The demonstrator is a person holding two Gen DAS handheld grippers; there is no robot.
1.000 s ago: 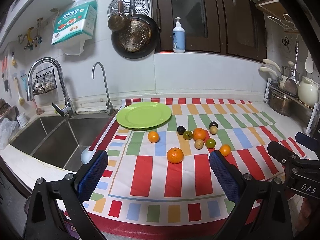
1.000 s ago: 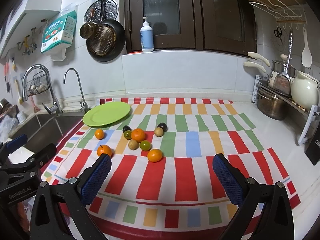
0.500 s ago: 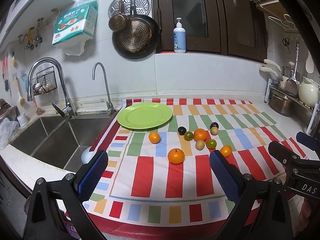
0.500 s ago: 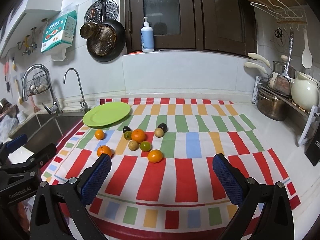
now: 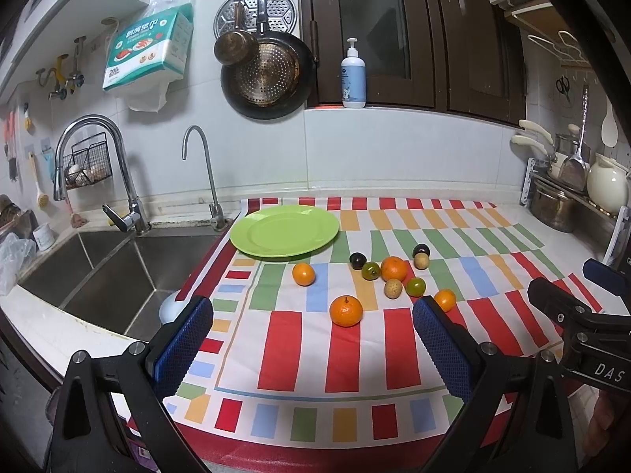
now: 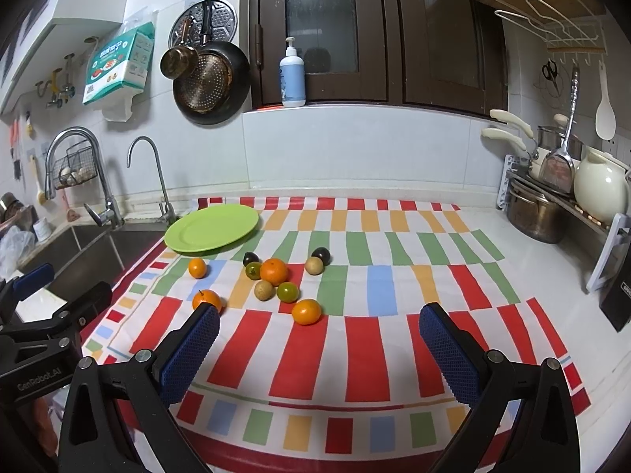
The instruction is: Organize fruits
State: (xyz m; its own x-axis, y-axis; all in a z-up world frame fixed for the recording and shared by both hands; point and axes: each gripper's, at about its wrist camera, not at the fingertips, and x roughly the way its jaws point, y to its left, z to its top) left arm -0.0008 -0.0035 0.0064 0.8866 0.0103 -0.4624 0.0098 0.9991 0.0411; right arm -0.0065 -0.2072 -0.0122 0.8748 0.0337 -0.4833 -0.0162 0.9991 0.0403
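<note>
Fruits lie loose on the striped cloth over the tabletop, none yet on the green plate, which sits bare at the cloth's far left corner beside the sink. That plate looks like the intended collecting spot, though this is a judgement from the task alone.

Layout, from your left view: one small orange sits alone just in front of the plate. A stemmed tangerine lies nearest you, apart from the rest. A tight cluster sits to the right: a large orange in the middle, a dark plum and a green fruit to its left, a brown round fruit and another green one in front, and a second dark fruit and a pale one behind to the right. One more orange lies at the cluster's near right edge.

Your left hand-held gripper is released, pads wide apart, holding nothing, hovering short of the stemmed tangerine. Your right hand-held gripper is likewise spread and empty, lined up roughly with the near orange.

The task seems to be at its start. The loners are the easy picks, as nothing crowds them. Round fruit may roll if nudged, so close squarely across the middle. Working the cluster from its outer edge would avoid scattering the neighbours.
</note>
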